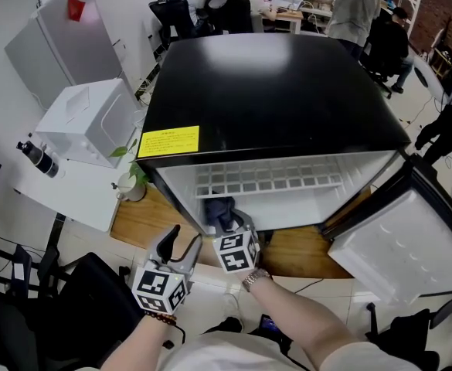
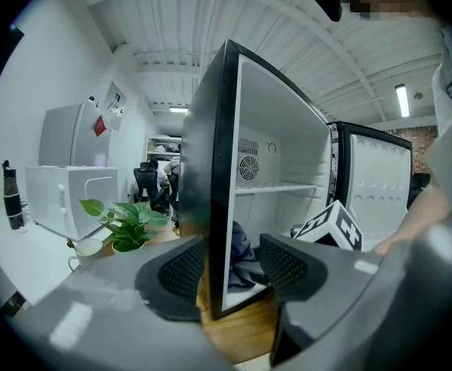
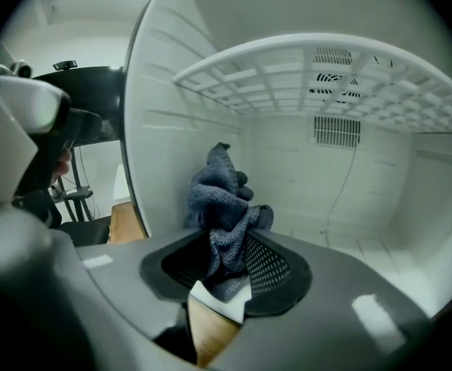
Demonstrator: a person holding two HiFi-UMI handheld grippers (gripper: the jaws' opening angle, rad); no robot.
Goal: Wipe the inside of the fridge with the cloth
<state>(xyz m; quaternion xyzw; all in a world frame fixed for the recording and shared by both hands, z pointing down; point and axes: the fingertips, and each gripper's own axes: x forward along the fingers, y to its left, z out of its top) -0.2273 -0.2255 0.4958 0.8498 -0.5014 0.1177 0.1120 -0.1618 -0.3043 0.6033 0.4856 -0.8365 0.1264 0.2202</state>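
Right gripper view: the right hand-held gripper (image 3: 229, 267) has its jaws clamped on a bunched blue-grey cloth (image 3: 224, 195), w/ the wad poking fwd so fabric, not plastic, meets the fridge (image 3: 171, 130) wall. It's low inside, near the left wall, under the grid shelf (image 3: 349, 83). The left hand-held gripper (image 2: 232, 265) hangs outside by the front edge, jaws wide, gripping nothing, prob. kept clear of the wiping.

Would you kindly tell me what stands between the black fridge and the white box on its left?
A small potted plant stands between the fridge and the white box, shown in the head view and the left gripper view.
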